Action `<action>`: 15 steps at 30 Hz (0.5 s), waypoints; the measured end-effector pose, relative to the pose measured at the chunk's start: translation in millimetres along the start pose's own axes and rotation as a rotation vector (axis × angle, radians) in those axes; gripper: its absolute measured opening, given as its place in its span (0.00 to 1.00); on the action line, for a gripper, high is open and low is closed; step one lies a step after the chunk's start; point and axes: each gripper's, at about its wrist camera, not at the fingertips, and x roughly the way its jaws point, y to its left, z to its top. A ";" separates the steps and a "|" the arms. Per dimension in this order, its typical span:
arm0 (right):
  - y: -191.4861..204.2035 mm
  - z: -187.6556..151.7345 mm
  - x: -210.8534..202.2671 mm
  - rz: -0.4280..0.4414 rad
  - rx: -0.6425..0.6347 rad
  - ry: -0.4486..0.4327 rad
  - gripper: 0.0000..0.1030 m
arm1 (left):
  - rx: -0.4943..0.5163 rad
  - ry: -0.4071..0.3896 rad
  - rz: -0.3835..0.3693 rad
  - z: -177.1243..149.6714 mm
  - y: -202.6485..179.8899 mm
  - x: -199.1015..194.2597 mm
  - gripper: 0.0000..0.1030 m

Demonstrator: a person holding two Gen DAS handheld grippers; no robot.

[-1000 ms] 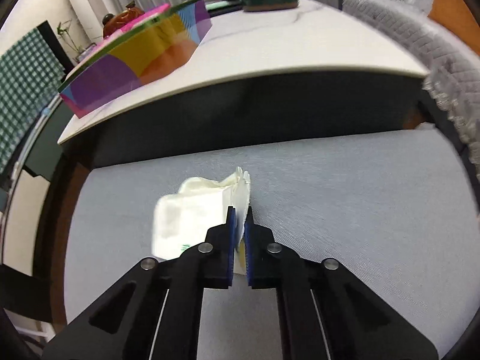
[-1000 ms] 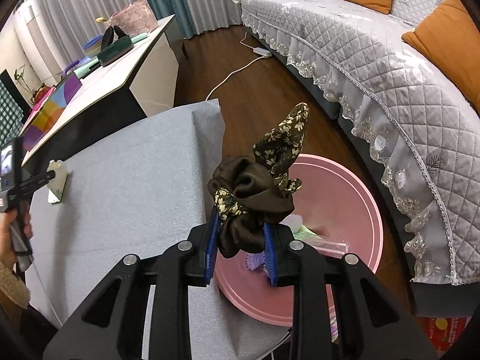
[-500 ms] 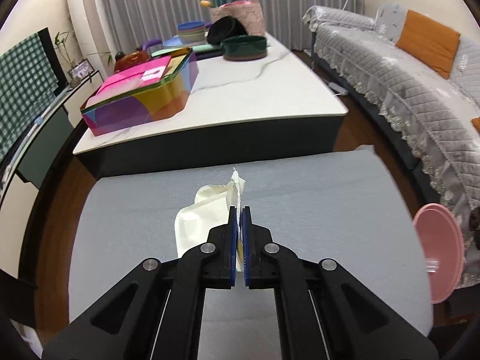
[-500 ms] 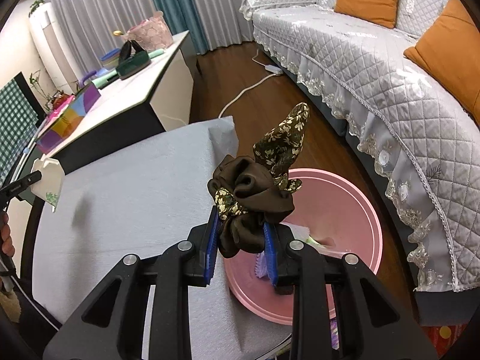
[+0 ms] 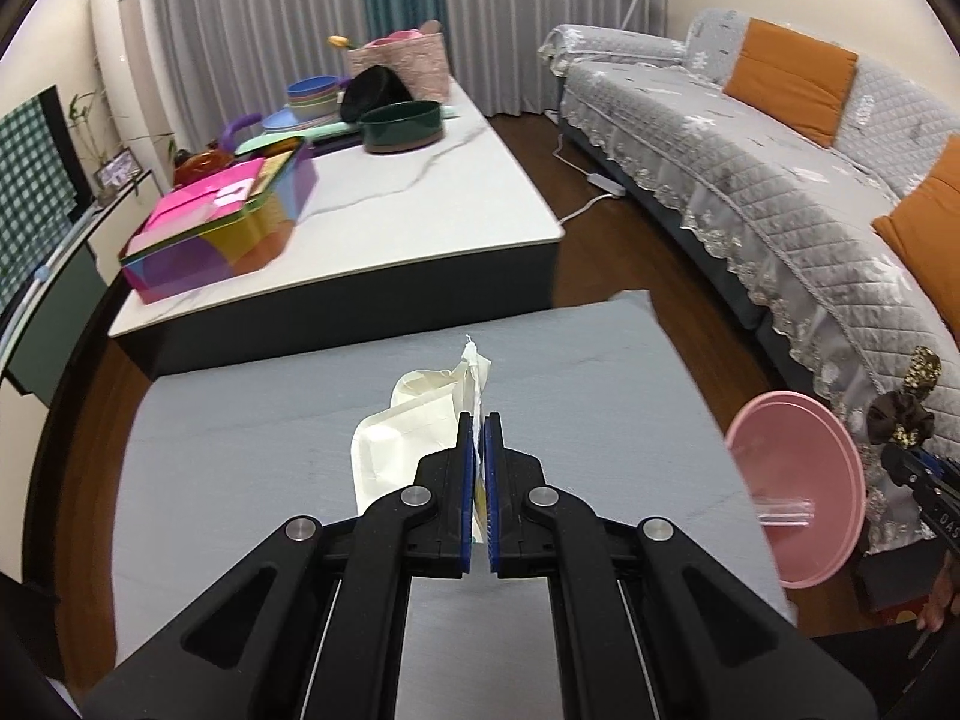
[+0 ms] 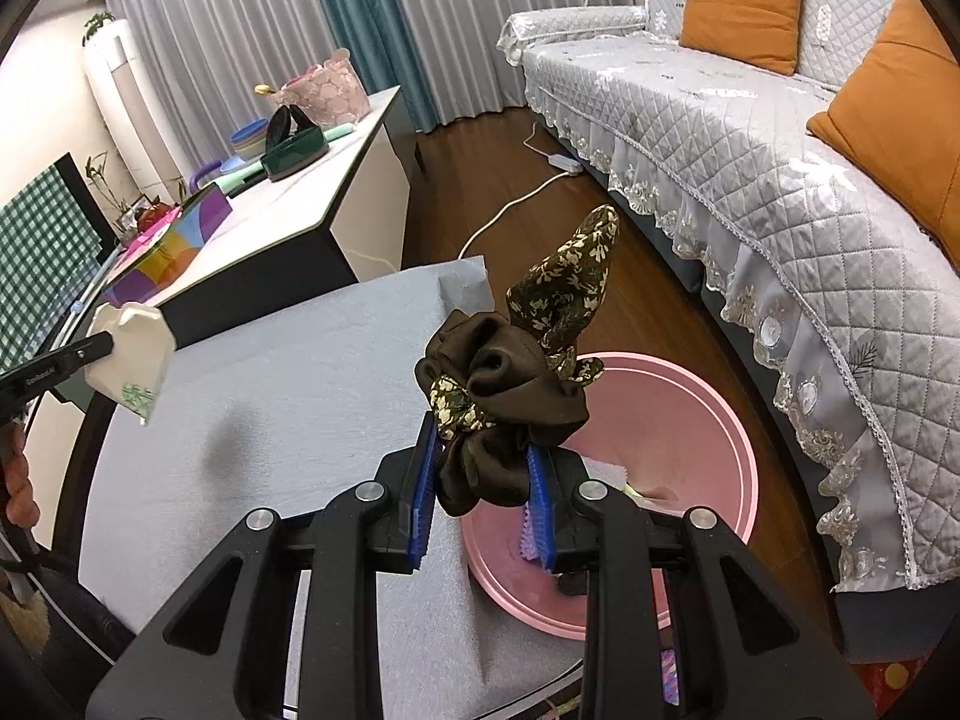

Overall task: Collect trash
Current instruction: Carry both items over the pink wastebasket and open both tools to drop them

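Lifted clear of the grey mat since a second ago, the pouch point(image 5: 414, 426) now hangs in the air from the left gripper point(image 5: 478, 420), and the room behind it has opened up into view.

Left wrist view: the two blue-padded jaws are pressed almost together, pinching the pouch by its flat crimped edge. It is a cream, glossy packet, puffed and creased, its torn top pointing away from the camera. Below lies the mat point(image 5: 252, 420), a finely ribbed grey cloth. At the right edge sits a smooth round pink basin point(image 5: 798, 480) – seen side-on, a clear plastic scrap inside it. Beyond the mat stands a white marble-look table point(image 5: 420, 180) bearing a bright multicoloured box point(image 5: 222, 228).

Right wrist view: the right gripper point(image 6: 480, 474) has its jaws part-way spread, clamped on a scrunchie point(image 6: 510, 390) – dark brown satin, bunched in folds, with a floral-print tail standing upright. The basin point(image 6: 708, 420) shows from above here, on a wood floor beside a quilted grey sofa point(image 6: 750, 150), paper scraps in its bottom. At far left the pouch point(image 6: 132, 354) reveals a green print on its lower corner, hidden from the other camera.
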 end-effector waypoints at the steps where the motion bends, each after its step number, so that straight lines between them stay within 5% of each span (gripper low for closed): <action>1: -1.4 -0.4 -2.1 -0.001 0.001 -0.005 0.26 | 0.001 0.002 -0.009 0.0 -4.8 -0.6 0.03; 15: -32.0 0.5 -17.5 0.001 0.068 -0.037 0.26 | 0.122 0.027 -0.145 3.3 -106.1 1.1 0.03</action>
